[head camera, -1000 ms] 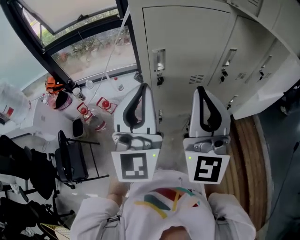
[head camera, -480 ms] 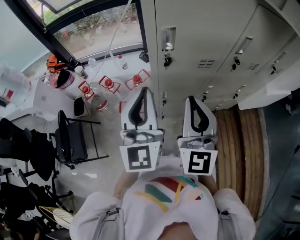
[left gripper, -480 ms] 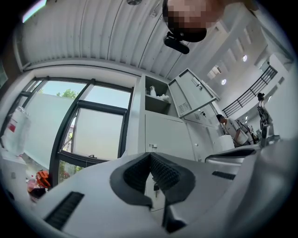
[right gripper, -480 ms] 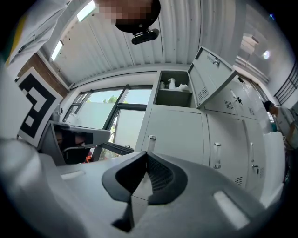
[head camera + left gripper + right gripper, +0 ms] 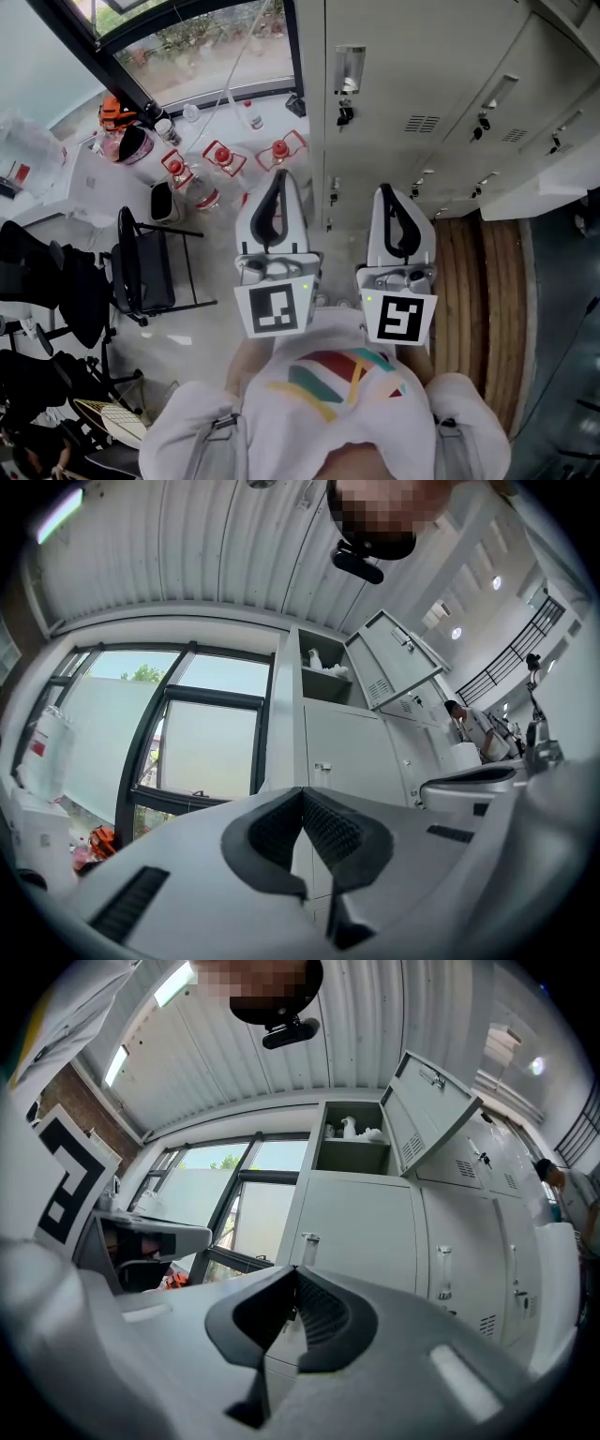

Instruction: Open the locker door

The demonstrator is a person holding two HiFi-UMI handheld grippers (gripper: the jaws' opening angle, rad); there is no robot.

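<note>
Before the flat grey metal locker door — left claw and right claw closed, empty.

The hands holding the left gripper and the right gripper are mostly hidden beneath their marker cubes. Ahead of both, the lockers run off the top edge, and what hangs at their locks is too small to tell. Left of the left gripper, the red-topped things are too small to name. Above the right gripper's jaws, the white items on the open shelf are indistinct.
</note>
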